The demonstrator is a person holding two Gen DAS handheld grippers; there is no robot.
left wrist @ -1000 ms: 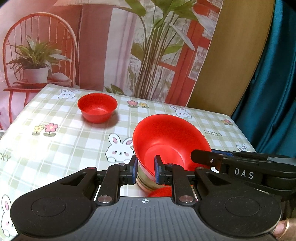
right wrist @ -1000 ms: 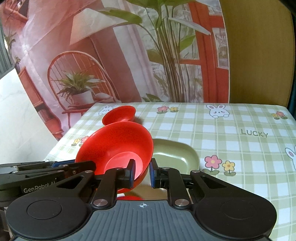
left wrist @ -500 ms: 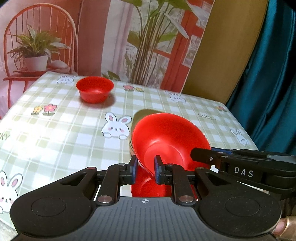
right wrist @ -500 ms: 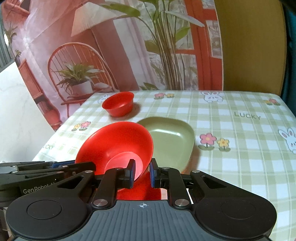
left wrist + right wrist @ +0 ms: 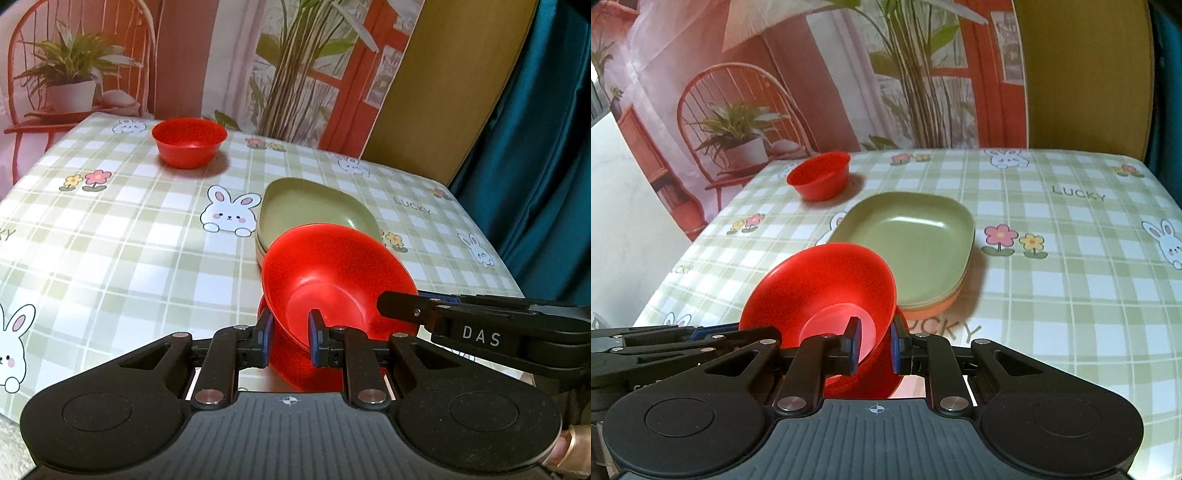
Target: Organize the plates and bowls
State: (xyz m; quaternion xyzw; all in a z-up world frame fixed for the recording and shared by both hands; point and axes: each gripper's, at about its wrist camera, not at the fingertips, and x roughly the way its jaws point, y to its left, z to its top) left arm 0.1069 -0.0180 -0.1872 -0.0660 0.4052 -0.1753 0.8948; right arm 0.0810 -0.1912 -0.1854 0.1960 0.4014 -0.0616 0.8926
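Observation:
Both grippers hold one large red bowl (image 5: 332,273) (image 5: 820,291), tilted, just above the near part of the table. My left gripper (image 5: 290,339) is shut on its near rim. My right gripper (image 5: 873,347) is shut on the rim at the other side, and it shows from the side in the left wrist view (image 5: 480,332). A red surface (image 5: 264,314) shows under the bowl; what it is I cannot tell. Just beyond the bowl lies a stack of green plates (image 5: 314,206) (image 5: 916,236) on an orange plate (image 5: 934,314). A small red bowl (image 5: 188,142) (image 5: 820,177) stands far back.
The table wears a green checked cloth with rabbits and flowers (image 5: 110,240) (image 5: 1071,277). A printed backdrop (image 5: 258,55) hangs behind it, with a teal curtain (image 5: 535,147) at the right. The table's left edge (image 5: 683,251) drops off beside a white wall.
Both grippers have drawn the large red bowl back toward the near table edge and lower. The green plate stack, hidden behind the bowl before, now shows beyond it.

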